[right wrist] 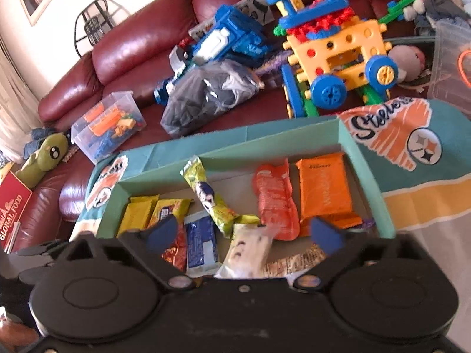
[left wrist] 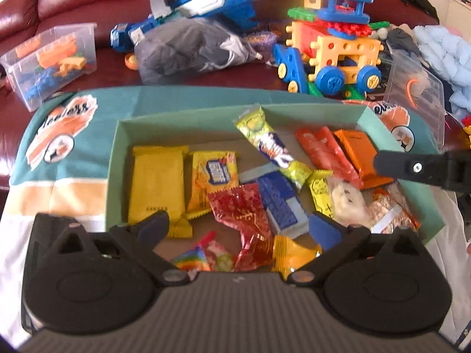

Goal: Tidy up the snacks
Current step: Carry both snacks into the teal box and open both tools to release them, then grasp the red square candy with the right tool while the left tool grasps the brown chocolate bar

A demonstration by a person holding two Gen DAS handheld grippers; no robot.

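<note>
A green cardboard box [left wrist: 116, 176] [right wrist: 365, 176] holds several snack packets. Two yellow packets [left wrist: 157, 188] [right wrist: 137, 211] lie at its left, a lime packet [left wrist: 265, 138] [right wrist: 206, 194] leans in the middle, and red-orange [left wrist: 326, 150] [right wrist: 275, 200] and orange [left wrist: 360, 153] [right wrist: 323, 188] packets lie at its right. A red foil packet [left wrist: 241, 209], a blue packet [left wrist: 279, 203] [right wrist: 201, 247] and a white packet [left wrist: 348, 203] [right wrist: 248, 250] lie near the front. My left gripper [left wrist: 238, 229] is open and empty above the red foil packet. My right gripper [right wrist: 244, 235] is open above the white packet; one of its fingers [left wrist: 412, 167] shows over the box's right side.
The box sits on a teal Steelers cloth [left wrist: 61, 138] [right wrist: 412, 147] in front of a dark red sofa [right wrist: 132, 47]. On the sofa lie a clear bin of toys [left wrist: 50, 61] [right wrist: 109, 123], a grey bag [left wrist: 188, 50], a blue toy [left wrist: 200, 3] and a block vehicle [left wrist: 332, 50] [right wrist: 338, 44].
</note>
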